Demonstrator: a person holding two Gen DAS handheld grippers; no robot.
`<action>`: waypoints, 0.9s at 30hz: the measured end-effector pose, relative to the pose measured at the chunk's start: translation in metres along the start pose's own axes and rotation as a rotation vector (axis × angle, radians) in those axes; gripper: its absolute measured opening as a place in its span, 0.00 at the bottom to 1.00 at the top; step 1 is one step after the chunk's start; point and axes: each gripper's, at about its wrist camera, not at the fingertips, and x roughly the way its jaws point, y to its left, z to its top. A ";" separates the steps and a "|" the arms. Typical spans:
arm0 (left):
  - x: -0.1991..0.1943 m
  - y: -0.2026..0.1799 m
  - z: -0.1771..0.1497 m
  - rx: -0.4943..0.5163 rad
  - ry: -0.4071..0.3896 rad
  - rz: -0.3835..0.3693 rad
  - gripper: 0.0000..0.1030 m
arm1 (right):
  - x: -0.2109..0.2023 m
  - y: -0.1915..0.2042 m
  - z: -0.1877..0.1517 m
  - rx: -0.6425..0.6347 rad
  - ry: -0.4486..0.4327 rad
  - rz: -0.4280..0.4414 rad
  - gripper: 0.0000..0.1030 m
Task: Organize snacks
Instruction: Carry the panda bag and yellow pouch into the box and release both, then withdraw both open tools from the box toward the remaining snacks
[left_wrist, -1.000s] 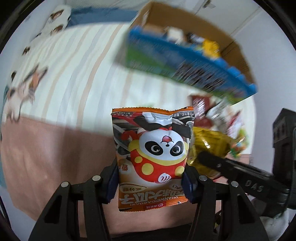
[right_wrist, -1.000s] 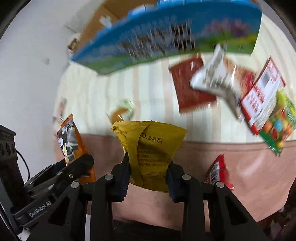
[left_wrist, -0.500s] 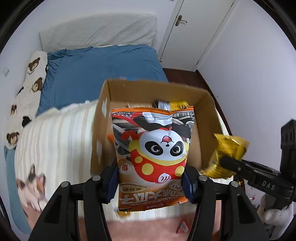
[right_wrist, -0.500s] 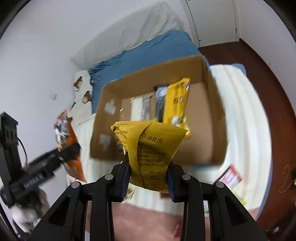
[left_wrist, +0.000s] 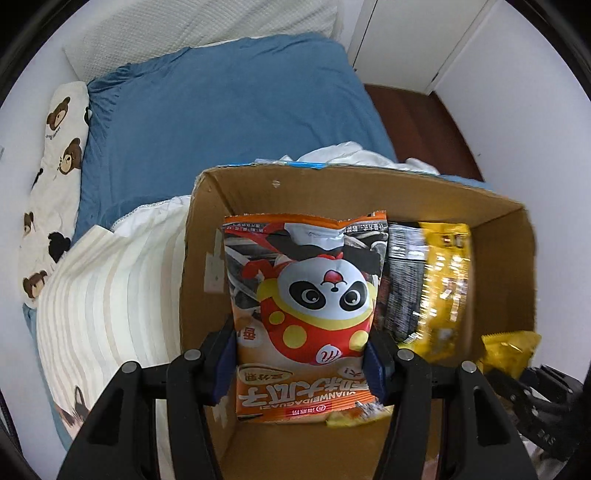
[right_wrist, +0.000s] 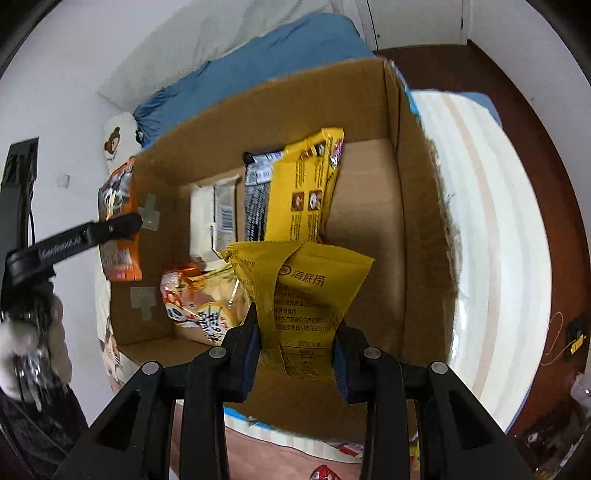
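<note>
My left gripper (left_wrist: 300, 360) is shut on an orange panda snack bag (left_wrist: 306, 295) and holds it over the left part of an open cardboard box (left_wrist: 509, 266). My right gripper (right_wrist: 295, 354) is shut on a yellow snack packet (right_wrist: 299, 295) and holds it over the same box (right_wrist: 417, 229), near its front wall. The panda bag also shows in the right wrist view (right_wrist: 120, 225), at the box's left wall. Inside the box stand a yellow-and-black packet (right_wrist: 295, 192) and a white packet (right_wrist: 212, 218); an orange-white bag (right_wrist: 199, 299) lies on the bottom.
The box sits on a bed with a cream striped blanket (left_wrist: 110, 288) and a blue sheet (left_wrist: 221, 122). A bear-print pillow (left_wrist: 55, 147) lies at the left. Loose snack packets (right_wrist: 347, 448) lie at the front of the bed. Dark wooden floor (right_wrist: 535, 122) lies to the right.
Both grippers have moved forward with their bags, from above the bed and loose snacks to over the open box. The box now fills both views more closely.
</note>
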 end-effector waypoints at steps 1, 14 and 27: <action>0.005 0.001 0.002 0.007 0.007 0.002 0.54 | 0.004 -0.001 -0.001 -0.003 0.015 -0.005 0.35; 0.021 0.009 0.002 -0.028 0.039 -0.038 0.90 | 0.043 0.017 -0.003 -0.054 0.150 -0.082 0.92; -0.030 -0.004 -0.049 -0.030 -0.143 -0.026 0.90 | -0.003 0.021 -0.015 -0.035 -0.055 -0.154 0.92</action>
